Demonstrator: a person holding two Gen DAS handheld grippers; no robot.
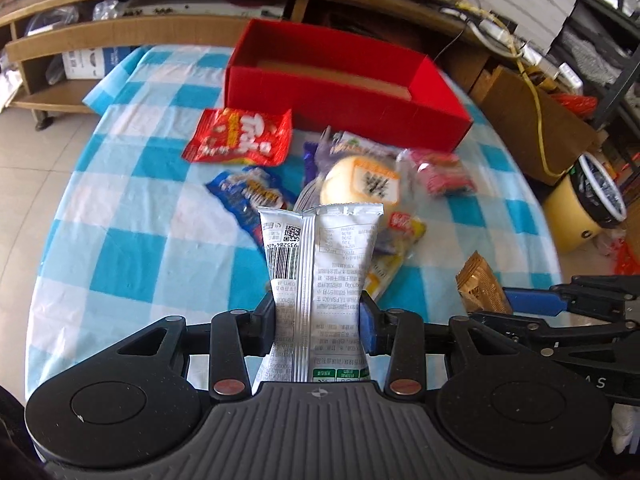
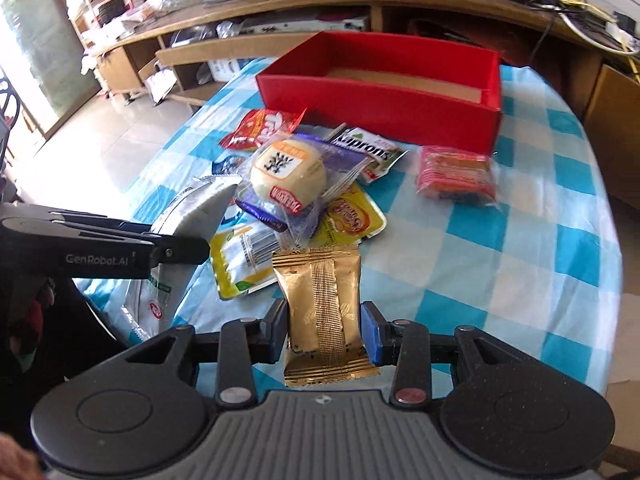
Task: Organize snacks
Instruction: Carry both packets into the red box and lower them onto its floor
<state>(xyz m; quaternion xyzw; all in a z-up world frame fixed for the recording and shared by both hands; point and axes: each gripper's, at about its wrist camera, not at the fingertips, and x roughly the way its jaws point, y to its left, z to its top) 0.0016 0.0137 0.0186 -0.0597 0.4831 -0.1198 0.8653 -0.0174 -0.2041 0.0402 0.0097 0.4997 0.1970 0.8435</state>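
The left gripper (image 1: 318,320) clamps a crinkly silver foil packet (image 1: 320,264), standing upright between its pads above the checked cloth (image 1: 132,240). The right gripper (image 2: 326,330) pinches a glossy gold ridged sachet (image 2: 324,304), likewise upright; a red cardboard box (image 2: 384,100) sits beyond.

I see a table with a blue and white check cloth (image 1: 132,240). The floor (image 2: 116,136) has pale shiny tiles, and bright light falls on it from the left. Behind the table I see a long low wood shelf (image 1: 120,28) full of papers and bags. Wires (image 2: 592,12) lie in a tangle on top of it, some yellow. At the far right I see a dark rack (image 1: 608,36), a brown box (image 1: 532,120) and a yellow bin (image 1: 580,208).
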